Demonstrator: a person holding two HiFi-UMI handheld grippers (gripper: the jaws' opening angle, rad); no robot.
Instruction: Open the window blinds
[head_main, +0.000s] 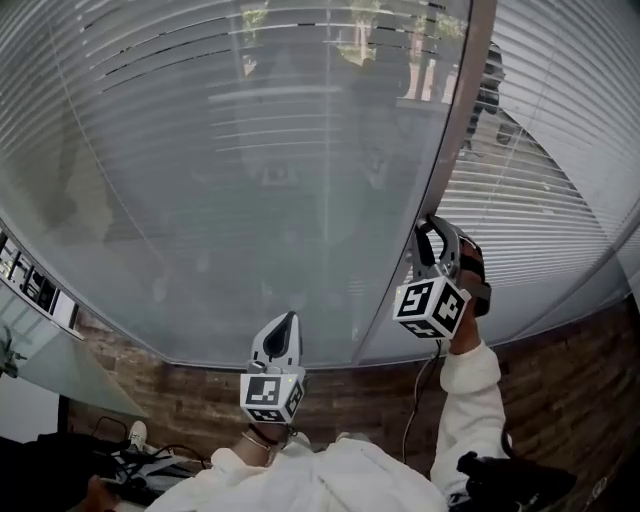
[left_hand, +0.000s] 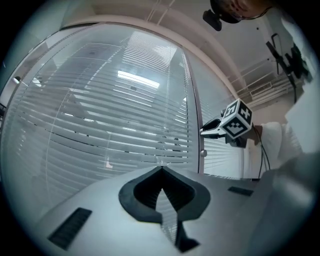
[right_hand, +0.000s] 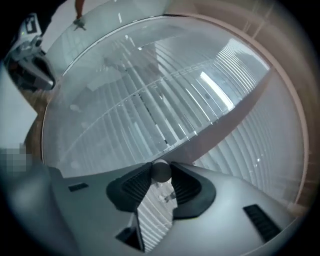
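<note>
The window blinds hang in two panels behind glass: a wide one on the left and a narrower one on the right. A single upright frame post stands between them. On both panels the slats lie close together. Near the top edge of the wide panel they let a little of the outdoors through, while lower down that panel looks pale and shut.

One small round knob sits on the post, toward the window's bottom edge. The right gripper is up against the post there. In its own view the knob stands right between the two ribbed pads with both of them pressed on it, so the jaws are clamped on the knob.

The left gripper hangs lower, in front of the wide panel near its bottom edge and well apart from the post. Its jaws meet at the tips with nothing between them; only slats show through the gap behind.

Below the window runs a brick wall, and a white sleeve leads up to the right gripper.
</note>
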